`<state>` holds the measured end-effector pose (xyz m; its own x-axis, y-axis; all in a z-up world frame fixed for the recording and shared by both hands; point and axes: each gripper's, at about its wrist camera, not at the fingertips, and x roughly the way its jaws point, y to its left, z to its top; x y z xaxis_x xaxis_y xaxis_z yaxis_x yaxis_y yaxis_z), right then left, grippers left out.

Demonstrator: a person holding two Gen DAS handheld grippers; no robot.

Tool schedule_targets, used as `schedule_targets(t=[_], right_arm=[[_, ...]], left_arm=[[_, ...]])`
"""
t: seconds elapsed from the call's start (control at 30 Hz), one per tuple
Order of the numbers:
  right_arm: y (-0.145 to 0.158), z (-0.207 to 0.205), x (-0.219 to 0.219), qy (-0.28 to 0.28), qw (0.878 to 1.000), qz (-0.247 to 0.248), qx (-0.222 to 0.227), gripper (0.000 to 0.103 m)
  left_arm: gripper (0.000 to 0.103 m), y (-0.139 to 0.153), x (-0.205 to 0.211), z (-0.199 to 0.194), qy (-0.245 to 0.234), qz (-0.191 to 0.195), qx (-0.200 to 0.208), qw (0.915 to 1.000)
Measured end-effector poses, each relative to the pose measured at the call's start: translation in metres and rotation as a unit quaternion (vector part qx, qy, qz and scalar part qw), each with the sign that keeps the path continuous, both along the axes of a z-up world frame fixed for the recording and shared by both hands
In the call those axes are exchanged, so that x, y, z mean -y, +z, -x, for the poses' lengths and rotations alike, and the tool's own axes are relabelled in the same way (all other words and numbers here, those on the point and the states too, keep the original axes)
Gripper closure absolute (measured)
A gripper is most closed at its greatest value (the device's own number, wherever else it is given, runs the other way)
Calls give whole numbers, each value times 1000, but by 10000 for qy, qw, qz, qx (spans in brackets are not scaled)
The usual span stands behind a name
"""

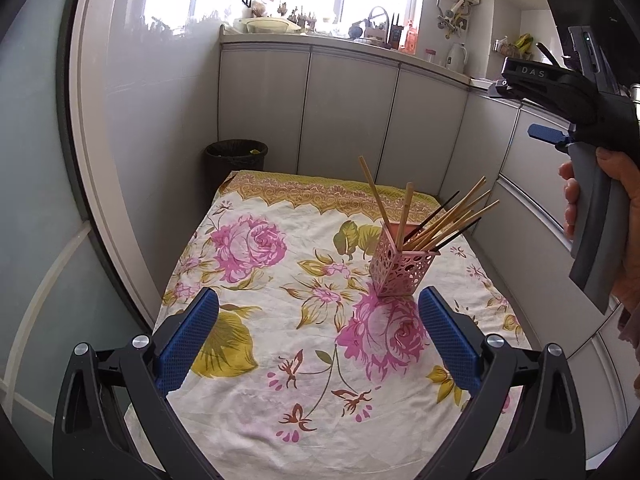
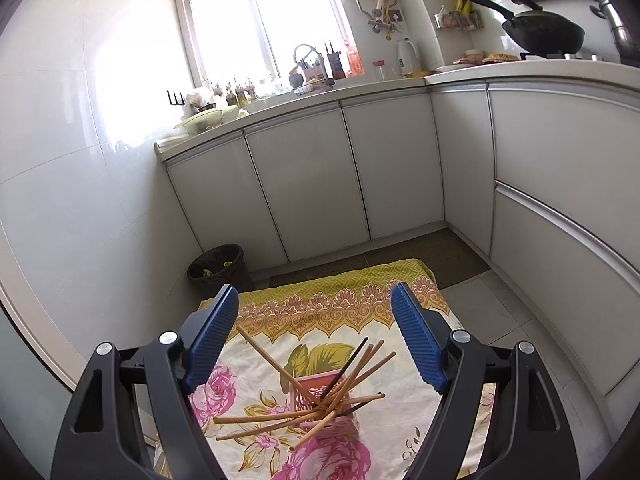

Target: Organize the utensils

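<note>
Left-wrist view: the left gripper hovers above a table draped in a floral tablecloth, its two blue-padded fingers spread wide with nothing between them. A pink perforated utensil holder stands upright on the cloth, just beyond and slightly right of the gap between the fingers, resting at the top edge of a printed pink rose. Inside it is a bundle of chopsticks — mostly pale wooden ones with a few dark ones — most leaning right, two leaning left or near upright. At the upper right edge the right gripper is seen from the side, raised well above the table, its handle gripped by the person's right hand; only one blue pad shows from this angle. Right-wrist view: the right gripper looks down on the same holder from above, its jaws likewise wide apart and holding nothing; the chopsticks fan outward in several directions, and some long ones appear to lie nearly level over the rim, though the lens distortion makes their tilt hard to judge. Beyond the table stand grey base cabinets, a dark waste bin on the floor in the corner, and a wok on the hob at upper right.
</note>
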<state>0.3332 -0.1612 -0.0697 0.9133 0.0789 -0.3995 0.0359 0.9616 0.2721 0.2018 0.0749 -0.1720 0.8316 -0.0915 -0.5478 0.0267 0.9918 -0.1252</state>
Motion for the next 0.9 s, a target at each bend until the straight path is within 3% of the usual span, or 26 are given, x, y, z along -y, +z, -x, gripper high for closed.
schedule_targets(t=[0.13,0.33,0.47,0.6,0.77,0.9], right_arm=[[13,36,1,-247,9993,261,-135,26],[7,133,13,-715,9950,631,-296,26],[-2,198,22,-946,9912,815,-439,14],[-4,250,36,-1102,9891,768,-611,14],[3,299,52,-1185,9893,716,-457,14],[16,324,46,-1051,9912,772,-246,14]], left_arm=[[7,23,-5,3,383,86,142,9991],[7,81,-4,39,747,165,704,9946],[7,106,23,83,572,-110,809,9950],[7,119,50,129,545,-533,1014,9919],[7,138,68,166,953,-1000,1261,9823],[7,147,74,180,877,-943,1262,9836]])
